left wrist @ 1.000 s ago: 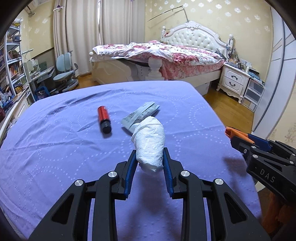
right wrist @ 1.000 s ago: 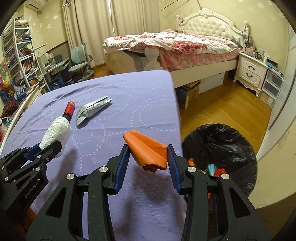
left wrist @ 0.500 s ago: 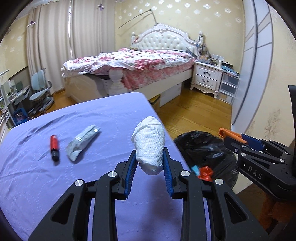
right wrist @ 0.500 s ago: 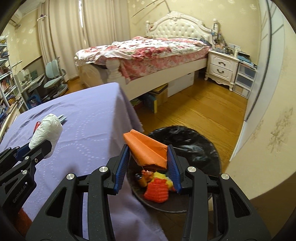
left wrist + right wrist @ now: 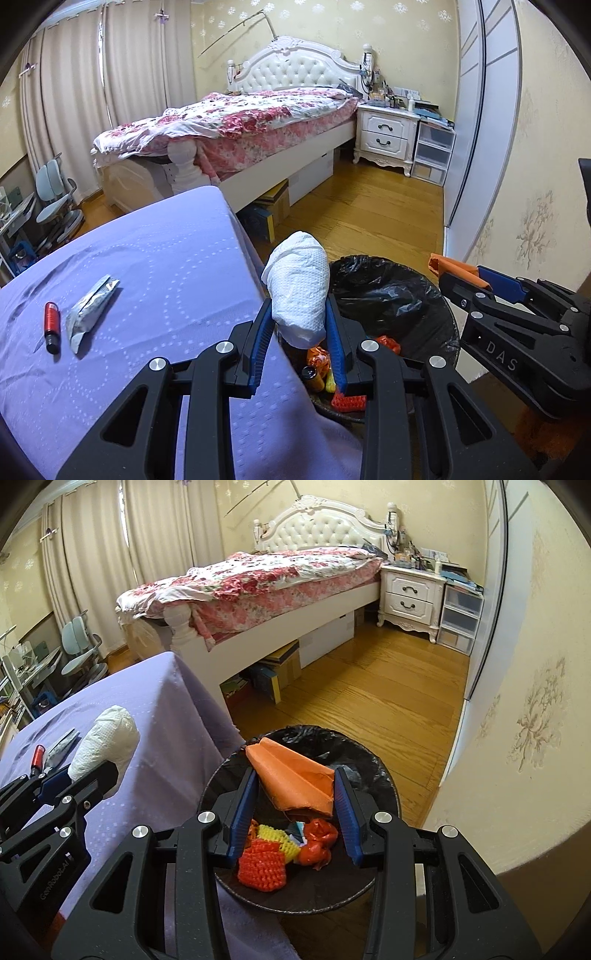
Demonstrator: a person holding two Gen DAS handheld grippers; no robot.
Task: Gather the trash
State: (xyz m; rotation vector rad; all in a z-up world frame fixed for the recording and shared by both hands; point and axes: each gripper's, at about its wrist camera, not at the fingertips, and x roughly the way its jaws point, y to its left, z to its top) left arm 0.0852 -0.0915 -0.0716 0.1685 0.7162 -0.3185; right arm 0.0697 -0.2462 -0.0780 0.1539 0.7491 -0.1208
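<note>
Holding a white paper wad (image 5: pixel 298 291) in our left gripper (image 5: pixel 298 321), jaws clamped, we hover at the worktop (image 5: pixel 155 266) edge beside the black-lined bin (image 5: pixel 384 775). Our right gripper (image 5: pixel 295 797) pinches folded orange paper (image 5: pixel 291 775) above the bin. A red tube (image 5: pixel 51 325) and silver wrapper (image 5: pixel 90 308) lie on the worktop.

On the purple-clothed table (image 5: pixel 155 266), a red cylindrical tube (image 5: pixel 51 326) lies just left of a crumpled silver foil wrapper (image 5: pixel 90 308), and the black-lined round trash bin (image 5: pixel 373 771) holding bright scraps stands on the wooden floor (image 5: pixel 388 698) beside the table's right edge.
</note>
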